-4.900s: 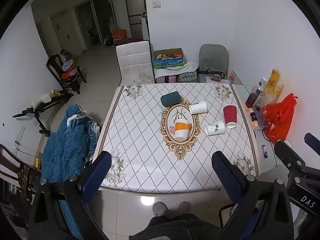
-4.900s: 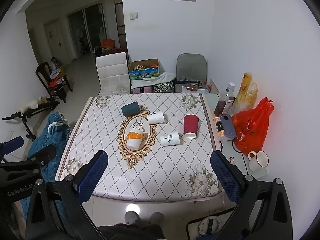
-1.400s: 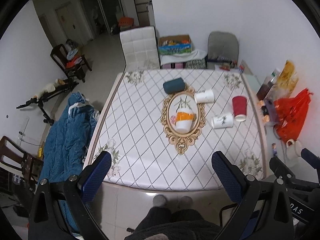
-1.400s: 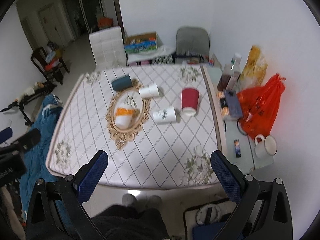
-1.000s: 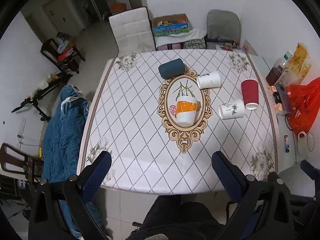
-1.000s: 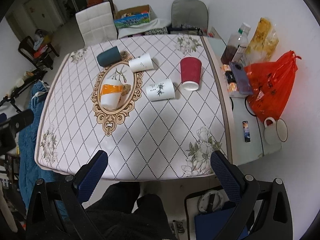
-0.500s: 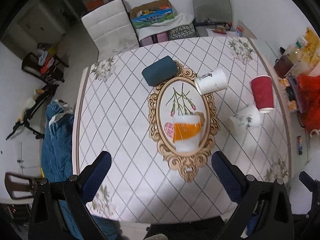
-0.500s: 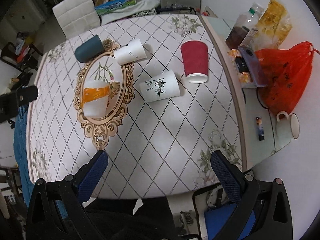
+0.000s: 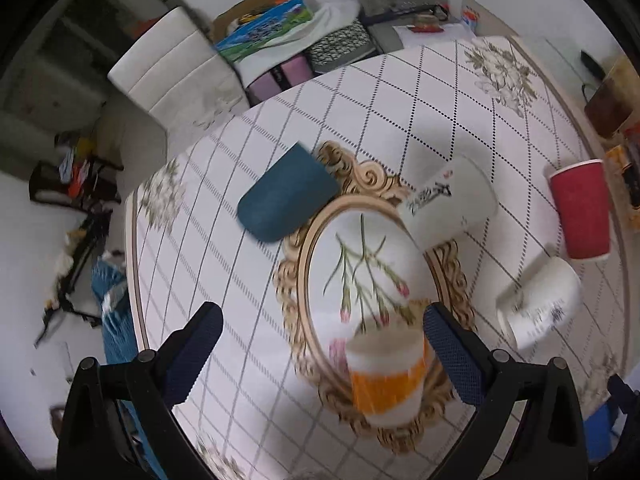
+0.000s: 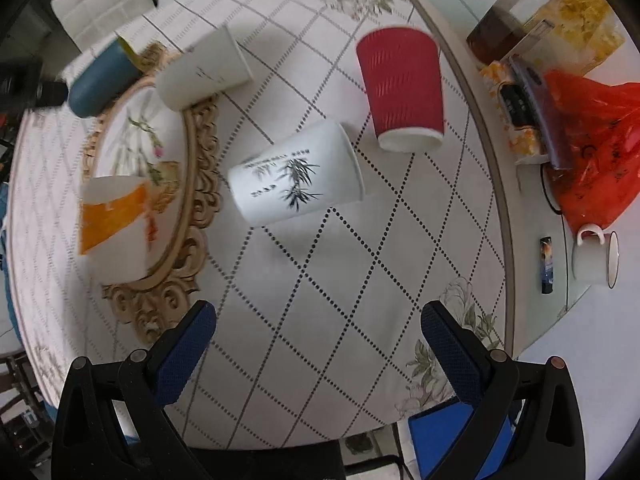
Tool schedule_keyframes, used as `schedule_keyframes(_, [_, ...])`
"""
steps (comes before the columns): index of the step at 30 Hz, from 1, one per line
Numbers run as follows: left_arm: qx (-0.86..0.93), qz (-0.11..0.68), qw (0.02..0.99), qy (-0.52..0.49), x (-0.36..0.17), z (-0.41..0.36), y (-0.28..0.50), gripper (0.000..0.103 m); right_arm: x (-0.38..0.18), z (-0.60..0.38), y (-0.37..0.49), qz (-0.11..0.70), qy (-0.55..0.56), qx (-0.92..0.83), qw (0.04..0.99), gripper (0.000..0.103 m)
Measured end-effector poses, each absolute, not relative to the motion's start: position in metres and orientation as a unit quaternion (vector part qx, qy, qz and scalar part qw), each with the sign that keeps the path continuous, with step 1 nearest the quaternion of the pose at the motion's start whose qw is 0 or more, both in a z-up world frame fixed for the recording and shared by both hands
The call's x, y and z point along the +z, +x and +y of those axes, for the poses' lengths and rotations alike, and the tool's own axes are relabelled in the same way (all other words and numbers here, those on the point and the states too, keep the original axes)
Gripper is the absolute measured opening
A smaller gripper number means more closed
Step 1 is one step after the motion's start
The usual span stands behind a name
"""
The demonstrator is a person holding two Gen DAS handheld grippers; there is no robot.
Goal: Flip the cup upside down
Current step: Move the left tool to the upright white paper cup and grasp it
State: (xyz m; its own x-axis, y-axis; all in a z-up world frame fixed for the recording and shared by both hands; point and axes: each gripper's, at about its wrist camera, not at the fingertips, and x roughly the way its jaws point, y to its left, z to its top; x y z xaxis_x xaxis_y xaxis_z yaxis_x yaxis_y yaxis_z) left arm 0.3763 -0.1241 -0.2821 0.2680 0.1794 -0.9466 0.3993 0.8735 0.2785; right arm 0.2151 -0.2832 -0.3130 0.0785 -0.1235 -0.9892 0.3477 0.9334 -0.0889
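Observation:
Several paper cups are on the quilted table. An orange-and-white cup [image 9: 386, 376] [image 10: 114, 232] stands rim down on the oval gold mat. A white bamboo-print cup [image 10: 298, 178] [image 9: 540, 302], a plain white cup [image 9: 450, 202] [image 10: 202, 72] and a dark teal cup [image 9: 286, 196] [image 10: 100, 82] lie on their sides. A red ribbed cup [image 10: 402, 88] [image 9: 582, 210] stands rim down. My left gripper [image 9: 320, 354] is open, just above the orange cup's left. My right gripper [image 10: 318, 350] is open, below the bamboo cup.
Right of the table is a glass ledge with an orange plastic bag [image 10: 592, 148], a white mug [image 10: 596, 256], a lighter [image 10: 546, 258] and bottles [image 10: 500, 28]. A white chair [image 9: 176, 76] and boxes stand beyond the far edge. The table edge [image 10: 502, 216] runs close on the right.
Both grippers have moved down and forward over the table, so the cups look much larger. The cups have not moved. Both grippers stay open.

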Motion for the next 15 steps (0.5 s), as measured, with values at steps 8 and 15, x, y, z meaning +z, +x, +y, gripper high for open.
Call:
schedule_keyframes(8, [-0.136,0.570,0.724,0.364,-0.325,-0.190,0.405,0.103,-0.352,-0.288,0.221,0.694,0.081,-0.170,0.694,0.103])
schedule_keyframes(15, [-0.190,0.551,0.689,0.430,-0.352,-0.227,0.408,0.102,-0.371,-0.290,0.218,0.710,0.083,-0.177,0.676,0.103])
